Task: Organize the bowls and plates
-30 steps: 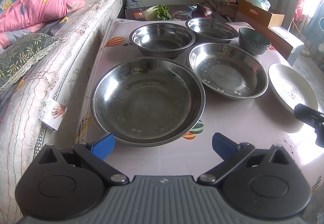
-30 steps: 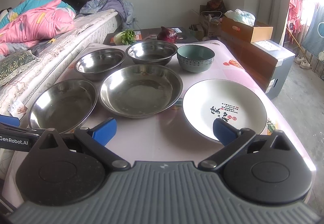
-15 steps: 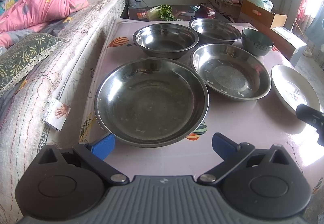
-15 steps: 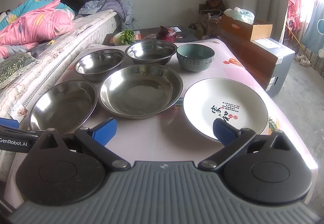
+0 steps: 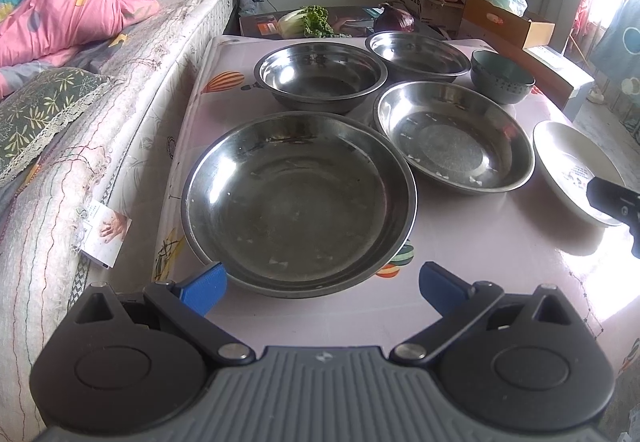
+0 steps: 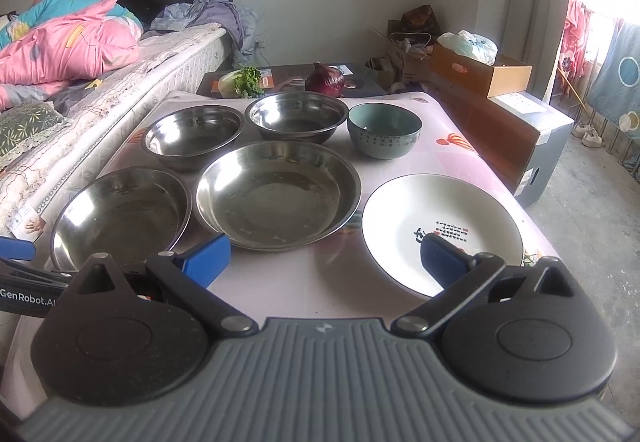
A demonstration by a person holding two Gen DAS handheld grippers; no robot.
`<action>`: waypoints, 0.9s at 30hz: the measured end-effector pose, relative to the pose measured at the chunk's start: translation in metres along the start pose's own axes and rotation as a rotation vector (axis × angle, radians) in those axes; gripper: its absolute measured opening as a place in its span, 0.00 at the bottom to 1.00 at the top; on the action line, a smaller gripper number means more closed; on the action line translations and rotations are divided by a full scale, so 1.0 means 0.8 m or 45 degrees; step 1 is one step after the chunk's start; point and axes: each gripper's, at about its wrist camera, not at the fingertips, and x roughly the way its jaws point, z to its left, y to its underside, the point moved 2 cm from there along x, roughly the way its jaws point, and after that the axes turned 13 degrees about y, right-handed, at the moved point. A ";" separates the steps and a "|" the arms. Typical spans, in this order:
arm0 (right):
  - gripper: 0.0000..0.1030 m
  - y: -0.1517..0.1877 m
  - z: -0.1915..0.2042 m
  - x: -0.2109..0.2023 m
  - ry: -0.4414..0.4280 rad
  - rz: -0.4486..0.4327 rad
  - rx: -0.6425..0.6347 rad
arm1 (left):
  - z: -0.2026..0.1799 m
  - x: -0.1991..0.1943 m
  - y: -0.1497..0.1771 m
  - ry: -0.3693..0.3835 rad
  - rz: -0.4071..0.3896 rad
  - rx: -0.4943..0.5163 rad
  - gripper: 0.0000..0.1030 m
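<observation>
On the pink table (image 5: pixel 472 282) stand two wide steel plates, near left (image 5: pixel 296 202) and middle (image 5: pixel 452 138), two steel bowls behind them (image 5: pixel 320 76) (image 5: pixel 418 52), a teal bowl (image 5: pixel 502 76) and a white plate (image 5: pixel 572 170). In the right wrist view they show as near-left plate (image 6: pixel 120 216), middle plate (image 6: pixel 278 194), bowls (image 6: pixel 194 134) (image 6: pixel 296 116), teal bowl (image 6: pixel 384 130) and white plate (image 6: pixel 440 226). My left gripper (image 5: pixel 322 284) is open and empty before the near-left plate. My right gripper (image 6: pixel 324 256) is open and empty before the white plate.
A bed with a pink quilt (image 5: pixel 80 10) runs along the table's left side. A low dark stand behind holds greens (image 6: pixel 244 80) and a red onion (image 6: pixel 324 78). Cardboard boxes (image 6: pixel 480 72) stand at the right, with bare floor (image 6: pixel 592 202) beyond.
Both views have shifted only slightly; the left gripper has drifted a little to the left and tilted. Both grippers stay open and nothing on the table has moved.
</observation>
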 end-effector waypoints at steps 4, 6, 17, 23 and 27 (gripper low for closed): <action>0.99 -0.003 0.009 0.000 0.020 0.018 -0.021 | 0.007 0.002 0.000 0.022 0.008 0.001 1.00; 0.99 -0.003 0.013 0.000 0.028 0.030 -0.027 | 0.012 0.001 0.000 0.034 0.010 -0.007 1.00; 0.99 -0.004 0.021 -0.001 0.058 0.060 -0.035 | 0.022 0.001 0.002 0.056 0.015 -0.027 1.00; 0.99 -0.001 0.022 -0.004 0.069 0.066 -0.043 | 0.025 0.000 0.003 0.061 0.018 -0.036 1.00; 0.99 -0.001 0.021 -0.006 0.071 0.063 -0.043 | 0.026 -0.001 0.004 0.061 0.016 -0.038 1.00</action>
